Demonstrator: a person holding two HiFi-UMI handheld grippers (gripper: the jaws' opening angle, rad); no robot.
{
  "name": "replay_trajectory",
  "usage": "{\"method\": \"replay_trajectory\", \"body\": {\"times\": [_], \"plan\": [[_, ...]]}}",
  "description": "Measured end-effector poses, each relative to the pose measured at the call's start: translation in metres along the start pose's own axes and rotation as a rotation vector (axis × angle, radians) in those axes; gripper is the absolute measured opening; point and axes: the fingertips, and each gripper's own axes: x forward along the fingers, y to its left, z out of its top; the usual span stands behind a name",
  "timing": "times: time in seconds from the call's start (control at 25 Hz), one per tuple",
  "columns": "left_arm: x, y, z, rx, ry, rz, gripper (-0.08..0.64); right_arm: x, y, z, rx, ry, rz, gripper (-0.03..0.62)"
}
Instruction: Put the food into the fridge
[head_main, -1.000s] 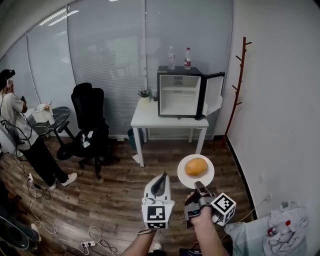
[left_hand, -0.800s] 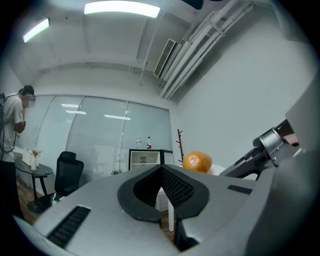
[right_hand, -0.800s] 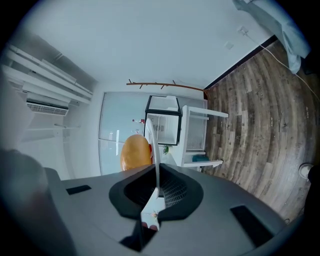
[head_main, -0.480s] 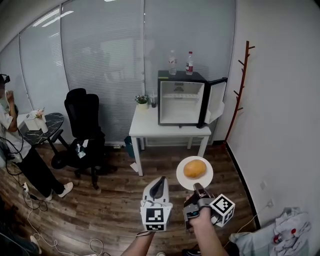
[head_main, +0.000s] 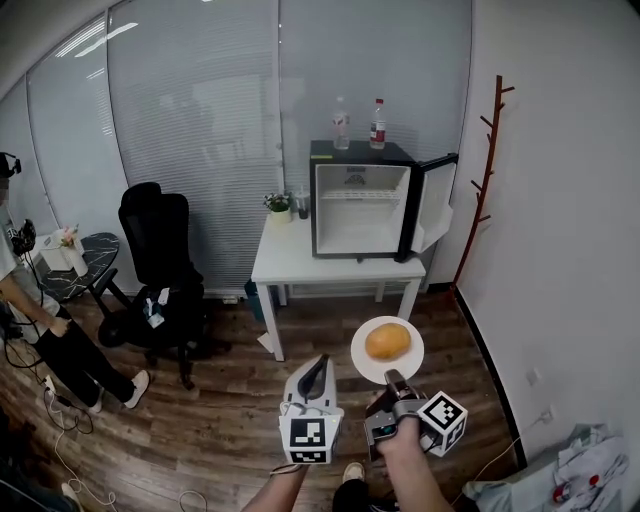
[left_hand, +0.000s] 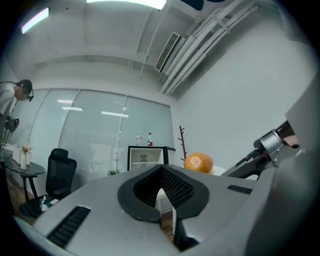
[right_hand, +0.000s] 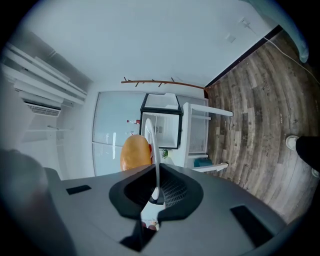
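The food, an orange-brown rounded bun (head_main: 389, 340), lies near the middle of a round white plate (head_main: 361, 360); the right tongs (right_hand: 156, 194) hold that plate by its rim, jaws drawn narrow on the thin edge, so the plate sits in mid-air well short of the fridge; the person's right hand (head_main: 405, 442) wraps the handle of those tongs. The left tongs (head_main: 321, 360) hang just at the plate's 9 o'clock, jaws pressed together with nothing between them.

At 12 o'clock from both tongs, well apart, a small black fridge with a white inside (head_main: 358, 205) stands on a white rectangular worktop (head_main: 320, 268); its door (head_main: 436, 203) is swung open toward 3 o'clock. Two clear plastic bottles (head_main: 341, 122) stand upright on the fridge's top; a small potted plant (head_main: 278, 206) sits on the worktop at the fridge's 9 o'clock.

A black high-backed office chair (head_main: 160, 250) stands at 10 o'clock on the dark wood-plank floor (head_main: 230, 400); a slim brown wooden coat stand (head_main: 487, 160) rises at 1 o'clock against the white wall; another person (head_main: 40, 335) stands at the far 9 o'clock edge of the head view.
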Motion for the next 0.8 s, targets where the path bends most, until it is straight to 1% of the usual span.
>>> {"method": "replay_trajectory", "body": {"times": [0.28,0.48,0.64,0.8], "plan": [[0.081,0.001,-0.012,0.007,0.015,0.006,0.026,0.069,0.001,0.043,0.008,0.005,0.007,0.037],[0.147,0.006,-0.013,0.016,0.012,0.024,0.026,0.121,0.004,0.081,0.022,0.013,-0.003,0.037],[0.199,0.005,-0.012,0.029,0.007,0.033,0.026,0.163,0.013,0.111,0.018,0.021,0.007,0.037],[0.236,0.004,-0.013,0.047,0.003,0.052,0.026,0.195,0.016,0.132,0.024,0.044,0.015,0.037]]}}
